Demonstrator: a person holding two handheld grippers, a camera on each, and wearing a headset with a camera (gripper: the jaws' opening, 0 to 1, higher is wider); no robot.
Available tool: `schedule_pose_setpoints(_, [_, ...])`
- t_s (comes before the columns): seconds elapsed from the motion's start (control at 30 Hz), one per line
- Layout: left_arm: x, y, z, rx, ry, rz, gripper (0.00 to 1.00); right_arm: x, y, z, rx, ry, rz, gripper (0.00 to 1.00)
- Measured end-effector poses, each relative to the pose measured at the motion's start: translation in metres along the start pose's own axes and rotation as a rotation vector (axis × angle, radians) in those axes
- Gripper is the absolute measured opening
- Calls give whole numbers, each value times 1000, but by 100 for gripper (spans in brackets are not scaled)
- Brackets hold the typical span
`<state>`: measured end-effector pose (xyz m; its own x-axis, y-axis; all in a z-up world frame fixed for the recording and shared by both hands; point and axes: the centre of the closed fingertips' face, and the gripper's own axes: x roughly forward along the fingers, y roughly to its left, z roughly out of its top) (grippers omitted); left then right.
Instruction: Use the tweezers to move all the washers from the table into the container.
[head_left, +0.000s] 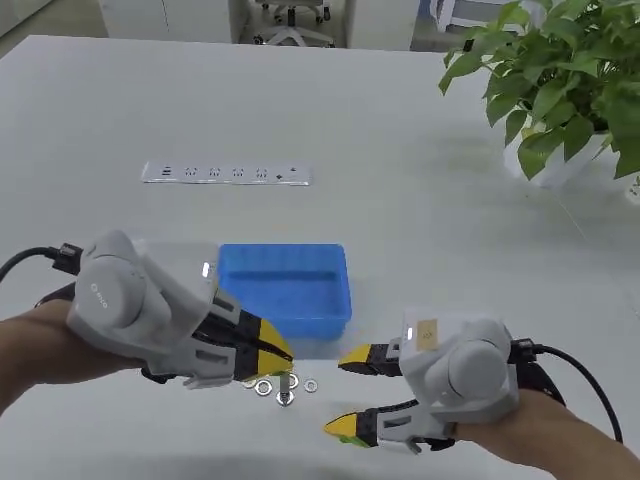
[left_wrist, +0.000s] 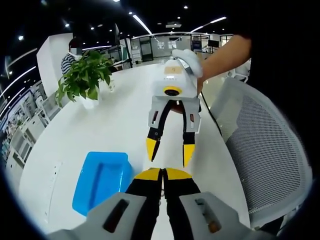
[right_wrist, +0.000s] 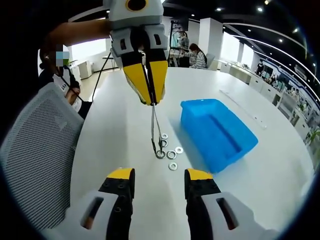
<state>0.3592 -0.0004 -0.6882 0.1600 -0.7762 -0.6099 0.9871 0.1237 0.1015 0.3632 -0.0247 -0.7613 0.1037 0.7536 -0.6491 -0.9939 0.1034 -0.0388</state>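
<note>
several washers (right_wrist: 171, 154) lie in a loose cluster on the white table (right_wrist: 115, 130), just beside the near wall of the blue container (right_wrist: 225, 132), none of them visibly inside it. the left gripper (right_wrist: 150, 99) has its yellow jaws pressed together on the upper end of the tweezers (right_wrist: 154, 125), whose long axis runs straight out from those jaws and slants down to the table. the tips land at the edge of the cluster nearest that gripper, at or around one washer; whether it is actually pinched is too fine to tell. the right gripper (right_wrist: 160, 180) faces the left one from the far side of the washers, jaws spread wide and holding nothing, near the cluster but apart from it. in the head view the container sits just beyond the washers, away from the person. so the left hand is the working one, and the carry looks like a lift and a swing over the wall.
</note>
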Motion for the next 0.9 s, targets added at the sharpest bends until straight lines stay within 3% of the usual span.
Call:
schedule_pose_setpoints(0.5, [1, 1, -2, -6, 6, 1, 5, 1, 2, -2, -1, 1, 7, 41])
schedule_pose_setpoints(0.9, [-1, 2, -4, -33, 6, 8, 5, 11, 3, 10, -27, -21, 37, 36])
